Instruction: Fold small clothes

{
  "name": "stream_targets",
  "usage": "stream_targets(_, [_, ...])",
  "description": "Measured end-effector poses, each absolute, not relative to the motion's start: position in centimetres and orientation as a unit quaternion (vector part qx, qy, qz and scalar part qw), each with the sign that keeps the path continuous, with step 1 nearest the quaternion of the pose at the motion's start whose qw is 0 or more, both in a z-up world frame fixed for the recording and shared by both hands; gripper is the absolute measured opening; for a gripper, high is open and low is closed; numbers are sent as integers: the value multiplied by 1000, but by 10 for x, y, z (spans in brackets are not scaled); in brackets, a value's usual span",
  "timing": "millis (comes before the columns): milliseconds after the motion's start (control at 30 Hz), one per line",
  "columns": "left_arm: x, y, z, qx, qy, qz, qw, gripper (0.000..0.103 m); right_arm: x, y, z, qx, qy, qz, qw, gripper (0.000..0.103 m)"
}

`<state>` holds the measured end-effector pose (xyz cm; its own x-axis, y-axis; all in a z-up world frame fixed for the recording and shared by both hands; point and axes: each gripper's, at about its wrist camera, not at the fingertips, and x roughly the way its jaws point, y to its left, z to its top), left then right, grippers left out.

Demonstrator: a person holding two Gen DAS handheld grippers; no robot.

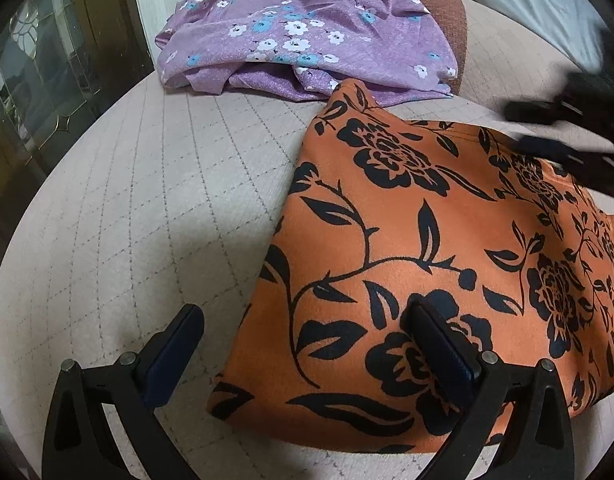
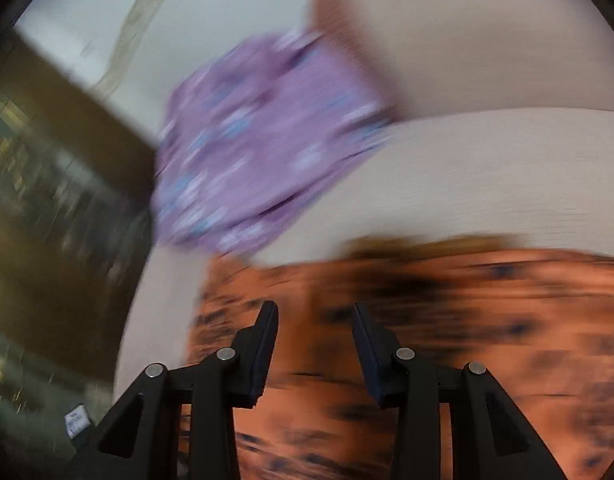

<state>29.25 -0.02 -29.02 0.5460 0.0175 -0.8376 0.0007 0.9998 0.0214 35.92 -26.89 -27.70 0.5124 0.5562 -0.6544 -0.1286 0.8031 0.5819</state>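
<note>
Left wrist view: orange floral garment point(image 1: 427, 264) limp, light, thin; grab near-left corner. Left tongs point(image 1: 303, 328) and right tongs point(image 2: 315, 316) gape, empty.

No readable text in either view.

A small white card or label point(image 2: 77, 420) with dark marks lies at the lower left edge of the right wrist view, but it is too small and blurred to make out any word or number. The prints on the cloths are flowers and leaves only, with no letters, and the gripper parts carry no visible brand or marking.
</note>
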Motion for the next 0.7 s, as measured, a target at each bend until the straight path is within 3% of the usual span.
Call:
stream_targets(300, [292, -2, -288, 25, 472, 3, 881, 103, 405, -158, -312, 183, 525, 238, 796, 39])
stream_targets(500, [291, -4, -288, 30, 469, 6, 883, 103, 383, -188, -287, 203, 495, 234, 812, 39])
stream_targets(700, [288, -9, -287, 41, 462, 15, 886, 103, 310, -264, -257, 190, 469, 185, 842, 40])
